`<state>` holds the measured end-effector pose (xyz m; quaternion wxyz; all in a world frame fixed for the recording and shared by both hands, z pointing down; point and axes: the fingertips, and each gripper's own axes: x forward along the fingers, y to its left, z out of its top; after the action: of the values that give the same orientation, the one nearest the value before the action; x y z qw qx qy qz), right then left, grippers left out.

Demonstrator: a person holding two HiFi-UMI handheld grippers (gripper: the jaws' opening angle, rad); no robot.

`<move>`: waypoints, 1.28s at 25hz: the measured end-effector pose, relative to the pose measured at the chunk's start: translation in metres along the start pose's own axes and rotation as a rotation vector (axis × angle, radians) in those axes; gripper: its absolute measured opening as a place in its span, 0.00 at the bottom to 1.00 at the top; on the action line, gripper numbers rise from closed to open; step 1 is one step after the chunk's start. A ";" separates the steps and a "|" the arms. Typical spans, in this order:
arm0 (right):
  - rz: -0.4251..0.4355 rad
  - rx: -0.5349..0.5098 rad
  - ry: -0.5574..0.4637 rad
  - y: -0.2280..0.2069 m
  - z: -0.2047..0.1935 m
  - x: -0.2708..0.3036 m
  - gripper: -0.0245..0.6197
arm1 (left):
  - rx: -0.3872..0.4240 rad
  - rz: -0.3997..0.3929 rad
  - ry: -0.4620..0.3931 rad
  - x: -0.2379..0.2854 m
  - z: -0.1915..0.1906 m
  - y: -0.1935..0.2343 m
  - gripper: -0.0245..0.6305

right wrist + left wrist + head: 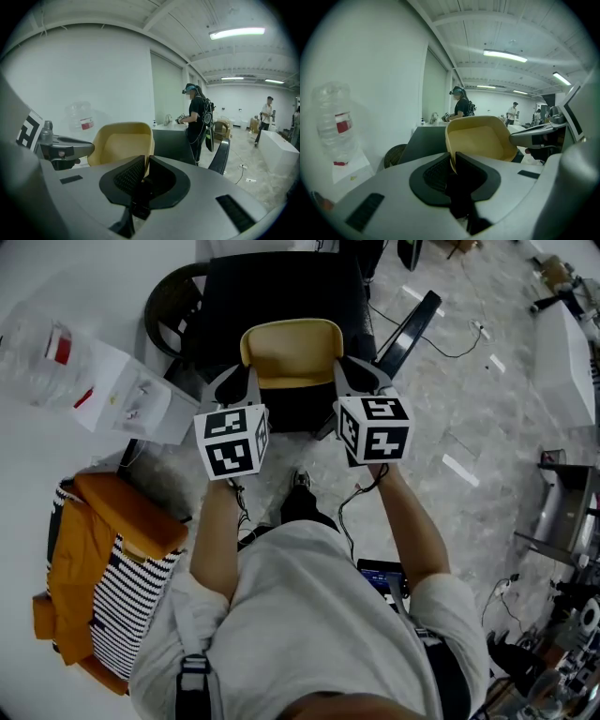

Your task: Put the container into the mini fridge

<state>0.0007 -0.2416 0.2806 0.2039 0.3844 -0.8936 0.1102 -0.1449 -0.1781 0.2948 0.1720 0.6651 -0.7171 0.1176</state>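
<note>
In the head view we held the shallow yellow plastic container (291, 352) aloft by opposite rims, left tool (246, 382) and right tool (354, 379) each clenched on it, over the black box-shaped cabinet (281, 282), probably the mini fridge. Only the left gripper view showed how thinly its pads (436, 173) pinched the rim; the right gripper view showed the same on its side. We judged both tools should travel level and together, lest the rim twist free.

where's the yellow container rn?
Head view, centre: the yellow container is held between the left tool and right tool, one clamped on each side rim, before the black mini fridge.
</note>
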 end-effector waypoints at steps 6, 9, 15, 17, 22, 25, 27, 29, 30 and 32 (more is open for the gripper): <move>-0.018 -0.006 -0.025 0.022 -0.011 -0.021 0.12 | 0.010 -0.005 -0.029 -0.029 -0.012 0.004 0.11; -0.035 -0.024 -0.029 0.031 -0.019 -0.033 0.12 | 0.014 -0.012 -0.036 -0.042 -0.020 0.002 0.11; -0.050 -0.038 -0.033 0.044 -0.041 -0.055 0.12 | 0.001 -0.024 -0.012 -0.060 -0.047 -0.004 0.11; -0.051 -0.034 -0.025 0.048 -0.050 -0.060 0.12 | 0.007 -0.025 -0.002 -0.064 -0.055 -0.004 0.11; -0.049 -0.020 -0.014 0.055 -0.074 -0.073 0.12 | 0.018 -0.030 0.016 -0.076 -0.072 -0.009 0.11; -0.045 -0.015 -0.011 0.060 -0.087 -0.080 0.12 | 0.017 -0.025 0.022 -0.082 -0.082 -0.012 0.10; -0.045 -0.012 -0.011 0.063 -0.095 -0.086 0.12 | 0.016 -0.028 0.029 -0.086 -0.090 -0.015 0.10; -0.047 -0.010 -0.012 0.065 -0.103 -0.091 0.12 | 0.009 -0.040 0.036 -0.090 -0.100 -0.018 0.10; -0.050 -0.010 -0.014 0.066 -0.107 -0.092 0.12 | -0.001 -0.050 0.039 -0.091 -0.105 -0.019 0.10; -0.053 -0.009 -0.018 0.066 -0.115 -0.091 0.12 | -0.032 -0.067 0.041 -0.090 -0.116 -0.018 0.10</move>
<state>0.0404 -0.0976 0.3396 0.2005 0.4079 -0.8855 0.0971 -0.1115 -0.0512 0.3632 0.2010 0.6836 -0.6923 0.1141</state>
